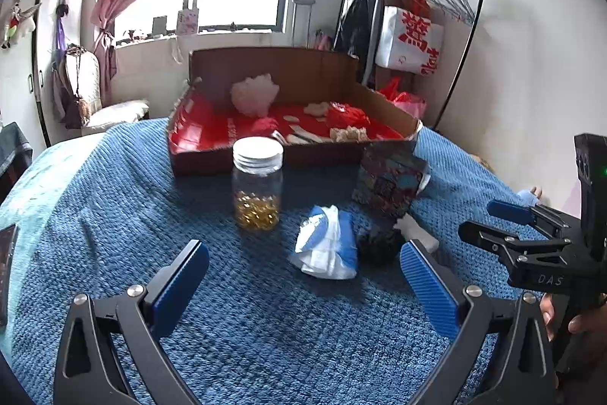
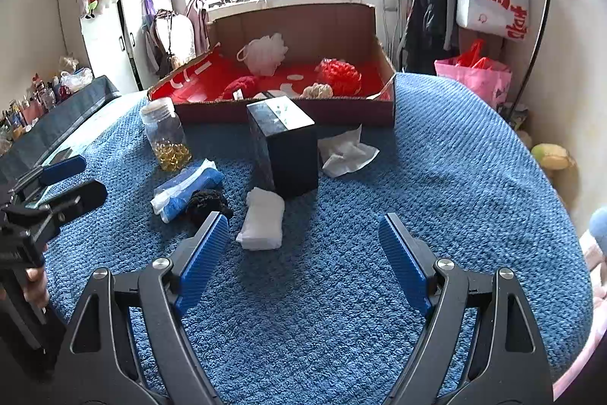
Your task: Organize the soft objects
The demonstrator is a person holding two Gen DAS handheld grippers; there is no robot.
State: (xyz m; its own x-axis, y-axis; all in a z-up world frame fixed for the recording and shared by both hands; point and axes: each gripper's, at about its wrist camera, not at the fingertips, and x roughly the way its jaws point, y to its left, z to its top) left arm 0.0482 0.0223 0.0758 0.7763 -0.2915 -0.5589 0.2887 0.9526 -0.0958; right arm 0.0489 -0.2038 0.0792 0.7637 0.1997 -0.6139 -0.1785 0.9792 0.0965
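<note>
Both grippers, left gripper (image 1: 303,287) and right gripper (image 2: 303,260), fingers spread, empty. On bed (image 2: 455,177): one jar (image 1: 258,183), one dark box (image 2: 284,147), one folded white cloth (image 2: 263,224).

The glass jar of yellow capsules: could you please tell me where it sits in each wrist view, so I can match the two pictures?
Left wrist view: the jar stands upright at centre, just in front of the cardboard box.
Right wrist view: the jar is upper left of centre, off the box's front left corner.
Shared landmark: the blue and white pack lying just nearer the cameras than the jar.
</note>
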